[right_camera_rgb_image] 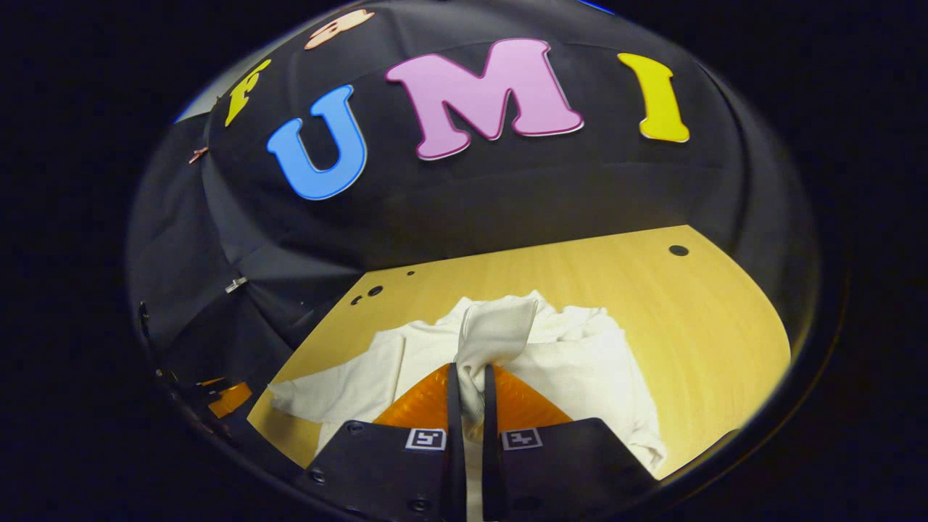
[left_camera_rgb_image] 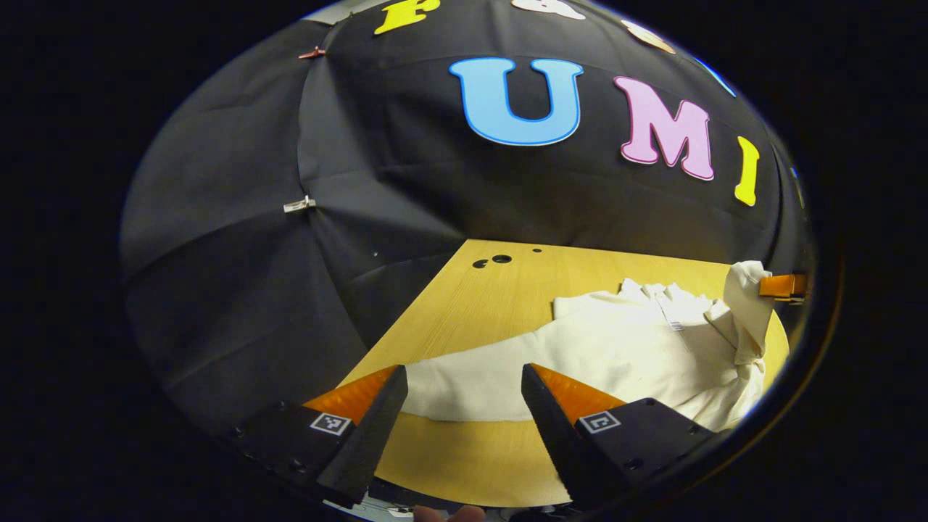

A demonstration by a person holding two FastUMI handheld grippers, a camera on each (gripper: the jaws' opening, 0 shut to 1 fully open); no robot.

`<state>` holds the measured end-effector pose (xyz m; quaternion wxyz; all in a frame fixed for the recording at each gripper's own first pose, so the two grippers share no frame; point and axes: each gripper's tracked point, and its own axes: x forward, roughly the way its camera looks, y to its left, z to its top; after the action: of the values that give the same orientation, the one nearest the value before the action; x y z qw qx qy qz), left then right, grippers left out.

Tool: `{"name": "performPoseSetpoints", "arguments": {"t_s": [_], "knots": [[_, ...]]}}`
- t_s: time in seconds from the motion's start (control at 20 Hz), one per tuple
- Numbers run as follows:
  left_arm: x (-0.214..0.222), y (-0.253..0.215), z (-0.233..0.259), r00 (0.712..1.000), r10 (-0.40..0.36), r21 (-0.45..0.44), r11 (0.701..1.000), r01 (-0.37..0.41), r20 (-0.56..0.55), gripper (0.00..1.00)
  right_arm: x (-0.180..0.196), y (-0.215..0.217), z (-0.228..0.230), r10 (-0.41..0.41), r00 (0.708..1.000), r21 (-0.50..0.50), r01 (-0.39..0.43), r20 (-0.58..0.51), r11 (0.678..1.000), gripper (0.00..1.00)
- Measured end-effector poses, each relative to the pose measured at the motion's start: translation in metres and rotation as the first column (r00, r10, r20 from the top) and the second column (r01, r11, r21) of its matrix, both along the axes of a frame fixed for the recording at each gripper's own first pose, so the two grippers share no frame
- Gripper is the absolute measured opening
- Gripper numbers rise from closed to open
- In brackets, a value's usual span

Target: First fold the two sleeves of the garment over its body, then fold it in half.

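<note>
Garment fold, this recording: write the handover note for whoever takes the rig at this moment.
Right gripper: shut on a sleeve of the white garment, holding it lifted off the wooden table.
Left gripper: open, empty, hovering near the garment's other end.
Garment: lies rumpled on the table.
Done: one sleeve gripped.
Left: lay this sleeve over the body, fold the other sleeve, then fold in half.

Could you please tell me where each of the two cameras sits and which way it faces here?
Left gripper view: rides on the open left gripper, low over the table, facing the cream garment and the booth wall.
Right gripper view: rides on the right gripper, shut on a lifted sleeve, facing the wall.
Shared: garment, table, wall; the left gripper view also catches the right gripper holding the sleeve.
</note>
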<state>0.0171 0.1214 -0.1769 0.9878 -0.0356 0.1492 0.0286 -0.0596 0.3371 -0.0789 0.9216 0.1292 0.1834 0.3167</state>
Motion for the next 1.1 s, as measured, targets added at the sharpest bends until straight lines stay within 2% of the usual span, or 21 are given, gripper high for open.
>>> {"name": "performPoseSetpoints", "arguments": {"t_s": [0.2,0.4,0.75,1.05,1.1], "knots": [[0.019,0.022,-0.025,0.999,0.003,0.0,1.0,-0.003,-0.034,0.98,-0.013,0.046,-0.036,0.046,0.998,-0.074,-0.049,-0.038,0.996,0.13],[0.035,0.04,-0.05,0.997,0.013,0.003,1.0,-0.013,-0.08,0.98,-0.018,0.069,-0.08,0.055,0.994,-0.158,-0.068,-0.091,0.985,0.13],[0.052,0.057,-0.088,0.983,0.04,-0.035,0.998,-0.047,-0.181,0.98,-0.024,0.09,-0.133,0.069,0.985,-0.243,-0.106,-0.156,0.964,0.13],[0.064,0.053,-0.116,0.963,0.019,-0.058,0.998,-0.036,-0.269,0.98,-0.024,0.093,-0.149,0.062,0.982,-0.265,-0.109,-0.181,0.958,0.13],[0.064,0.051,-0.122,0.958,0.022,-0.064,0.997,-0.042,-0.285,0.98,-0.025,0.094,-0.149,0.065,0.98,-0.263,-0.113,-0.186,0.958,0.16]]}}
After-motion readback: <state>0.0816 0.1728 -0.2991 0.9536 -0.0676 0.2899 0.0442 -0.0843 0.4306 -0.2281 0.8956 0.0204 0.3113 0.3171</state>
